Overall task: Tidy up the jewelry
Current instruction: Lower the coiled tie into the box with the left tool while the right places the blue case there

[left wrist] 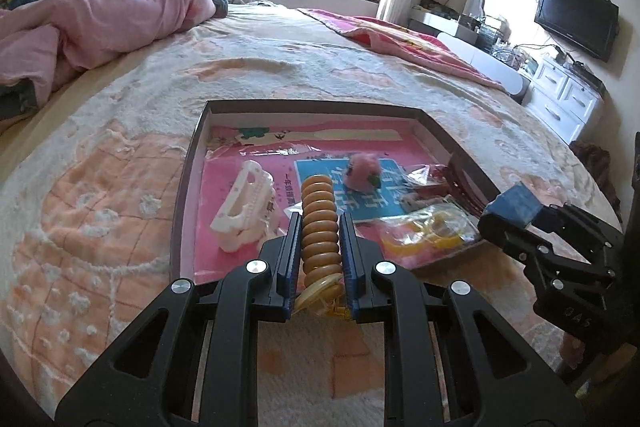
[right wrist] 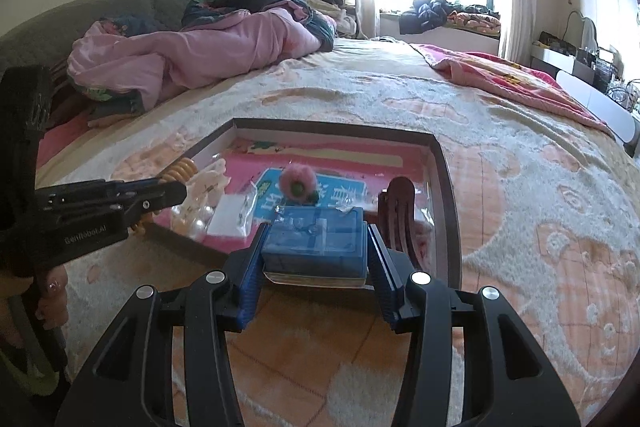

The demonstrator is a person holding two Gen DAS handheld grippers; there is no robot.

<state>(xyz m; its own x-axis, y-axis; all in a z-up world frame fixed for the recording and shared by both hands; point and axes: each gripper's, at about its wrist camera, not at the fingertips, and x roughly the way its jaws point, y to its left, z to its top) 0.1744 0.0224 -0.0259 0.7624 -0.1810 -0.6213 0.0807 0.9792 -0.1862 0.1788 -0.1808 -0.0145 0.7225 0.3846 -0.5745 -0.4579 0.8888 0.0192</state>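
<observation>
Jewelry pieces are being carried to the shallow tray on the bed — the placing step, by the look of it. An amber coiled hair tie is clamped between the nearly shut left gripper, over the tray's near edge. A blue box is pinched by the right gripper, part open. Next, a bare spot is needed — clear of the white hair claw and pink pompom.

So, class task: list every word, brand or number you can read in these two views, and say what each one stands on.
"BeiRobot.AI": on the side of the left gripper, seen from the right wrist.
"OAS": embossed on the right gripper body, faint, uncertain.
Large white Chinese characters on the blue card in the tray: too blurred to read.
Nothing else legible.
</observation>
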